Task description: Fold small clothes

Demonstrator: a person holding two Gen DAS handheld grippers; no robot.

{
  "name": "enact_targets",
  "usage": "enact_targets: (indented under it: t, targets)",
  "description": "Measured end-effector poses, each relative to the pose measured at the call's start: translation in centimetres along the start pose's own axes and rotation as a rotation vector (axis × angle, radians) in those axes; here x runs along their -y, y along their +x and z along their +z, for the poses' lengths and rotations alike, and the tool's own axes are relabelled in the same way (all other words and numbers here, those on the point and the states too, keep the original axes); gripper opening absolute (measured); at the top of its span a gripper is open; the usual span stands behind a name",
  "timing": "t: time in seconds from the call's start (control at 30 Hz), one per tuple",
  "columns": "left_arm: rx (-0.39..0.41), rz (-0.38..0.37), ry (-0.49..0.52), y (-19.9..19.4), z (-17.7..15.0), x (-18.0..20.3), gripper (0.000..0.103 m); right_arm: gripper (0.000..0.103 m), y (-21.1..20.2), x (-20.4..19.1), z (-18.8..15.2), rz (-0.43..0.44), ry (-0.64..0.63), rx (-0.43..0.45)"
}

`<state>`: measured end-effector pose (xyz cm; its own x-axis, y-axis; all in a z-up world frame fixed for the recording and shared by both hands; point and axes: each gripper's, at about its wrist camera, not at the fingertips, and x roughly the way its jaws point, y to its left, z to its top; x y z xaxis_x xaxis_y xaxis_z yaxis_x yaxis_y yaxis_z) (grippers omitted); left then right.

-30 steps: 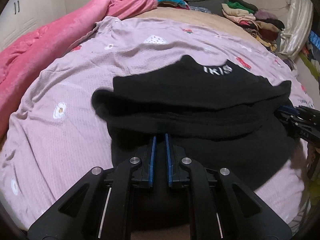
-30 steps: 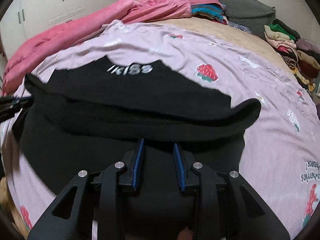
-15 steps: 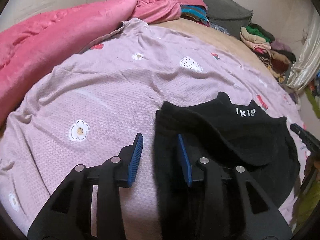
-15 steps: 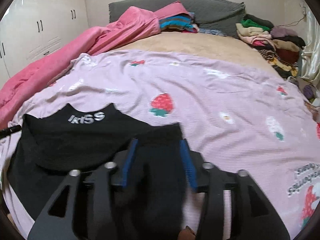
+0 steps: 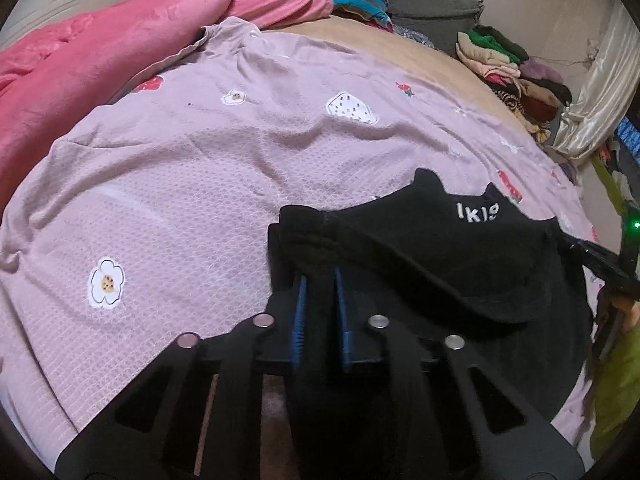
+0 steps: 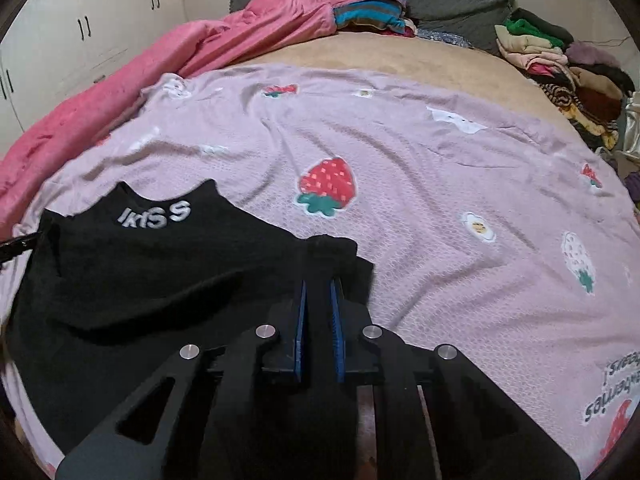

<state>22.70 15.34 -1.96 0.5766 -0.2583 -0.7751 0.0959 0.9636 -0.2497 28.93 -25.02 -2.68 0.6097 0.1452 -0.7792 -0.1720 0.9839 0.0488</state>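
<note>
Each claw, left claw (image 5: 320,280) and right claw (image 6: 318,284), is clenched on its own side edge of the black knit garment (image 6: 160,280), whose long axis spans between them.

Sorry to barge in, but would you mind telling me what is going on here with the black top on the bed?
A person is folding a small black top on a lilac bedspread, a handheld gripper in each hand. The left gripper is shut on the garment's left edge, the right gripper on its right edge. Each side is gathered at the jaws, and the white lettering faces up.
</note>
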Motion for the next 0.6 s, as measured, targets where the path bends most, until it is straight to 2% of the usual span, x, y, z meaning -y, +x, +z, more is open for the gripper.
enact_targets:
  t: [0.17, 0.37, 0.47, 0.6]
  targets:
    - [0.069, -0.037, -0.008, -2.5, 0.3, -0.4, 0.002, 0.008, -3.1, 0.9, 0.4, 0.052, 0.050, 0.090]
    - [0.155, -0.085, -0.049, -5.4, 1.7, -0.8, 0.002, 0.008, -5.5, 3.9, 2.4, 0.134, 0.192, 0.180]
    - [0.151, -0.083, -0.094, -4.8, 2.3, -2.0, 0.002, 0.008, -4.6, 4.9, 2.7, 0.133, 0.252, 0.178]
    - [0.099, -0.069, -0.139, -2.7, 2.1, -3.3, 0.002, 0.008, -2.0, 5.0, 2.4, 0.128, 0.280, 0.128]
